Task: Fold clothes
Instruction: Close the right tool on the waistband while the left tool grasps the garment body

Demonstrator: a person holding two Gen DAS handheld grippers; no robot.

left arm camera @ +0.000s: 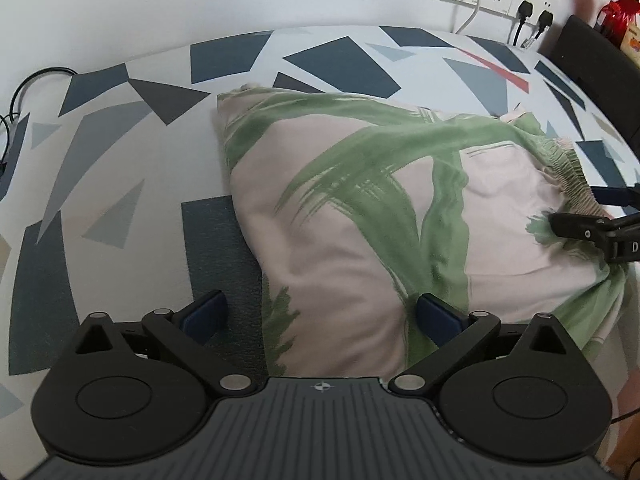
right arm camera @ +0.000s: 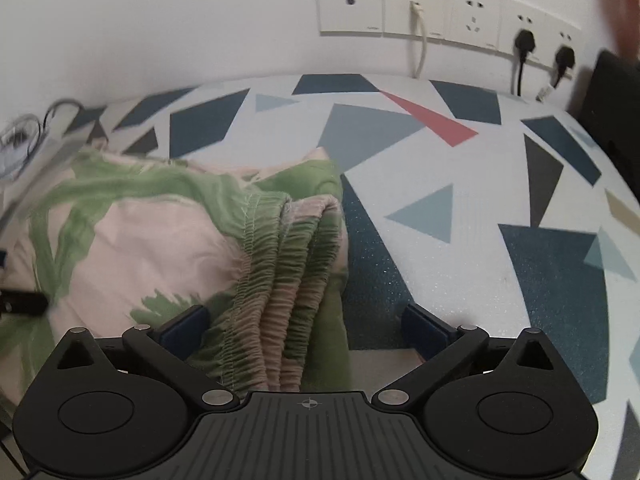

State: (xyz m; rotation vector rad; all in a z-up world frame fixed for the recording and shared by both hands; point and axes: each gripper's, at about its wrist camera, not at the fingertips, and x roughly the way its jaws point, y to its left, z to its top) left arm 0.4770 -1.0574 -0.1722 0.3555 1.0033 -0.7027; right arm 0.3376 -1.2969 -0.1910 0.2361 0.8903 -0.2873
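A: Left gripper (left arm camera: pixel 320 314) — how is it seen?

B: Jaws are spread wide, nothing is clamped. The left blue pad (left arm camera: pixel 206 314) is seen over the mat (left arm camera: pixel 120 152), the right pad over the near edge of the folded shorts (left arm camera: pixel 360 216). Whether the cloth is touched cannot be told.

A: Right gripper (right arm camera: pixel 306 326)?

B: Also spread wide, nothing pinched. The gathered waistband (right arm camera: pixel 288 264) is seen running between its fingers, nearer the left one; the right finger is seen over bare mat. In the left wrist view the same gripper (left arm camera: pixel 576 212) is seen at the right edge of the shorts, by the waistband.

A: Where are the shorts placed?

B: Laid on the patterned mat, folded into a bundle, pink with green brush strokes. The waistband layers are stacked on the right side.

A: Any writing to be logged?

B: Small grey marks are printed on the wall sockets (right arm camera: pixel 448 12), too tiny to be read. One white letter, possibly "D", is seen on the right gripper in the left wrist view. A crosshair mark is printed on each gripper body.

A: Other items?

B: Two black plugs (right arm camera: pixel 524 40) and a white cable (right arm camera: pixel 420 36) are plugged into the sockets. Cables (left arm camera: pixel 24 92) are seen at the mat's far left.
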